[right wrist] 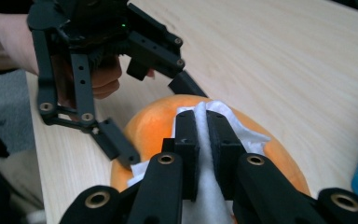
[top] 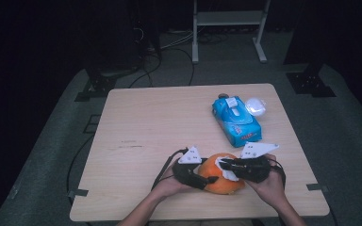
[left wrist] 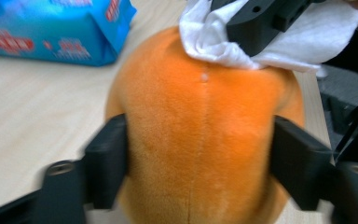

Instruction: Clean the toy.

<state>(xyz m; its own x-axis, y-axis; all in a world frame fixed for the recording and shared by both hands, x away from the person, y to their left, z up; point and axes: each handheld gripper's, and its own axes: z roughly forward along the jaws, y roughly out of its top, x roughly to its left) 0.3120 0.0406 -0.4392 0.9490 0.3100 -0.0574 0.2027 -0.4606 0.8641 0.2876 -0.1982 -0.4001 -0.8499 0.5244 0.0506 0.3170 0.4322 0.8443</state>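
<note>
The round orange plush toy point(top: 222, 181) sat near the front edge of the pale wooden table point(top: 146, 136). The left gripper point(left wrist: 200, 161) clasped its sides, while the right gripper point(right wrist: 202, 135), jaws pressed together, pinched a crumpled white paper tissue point(right wrist: 242, 135) against its top

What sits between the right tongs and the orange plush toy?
A white wipe: the right tongs pinch it and press it onto the orange plush toy, clearest in the right gripper view.
</note>
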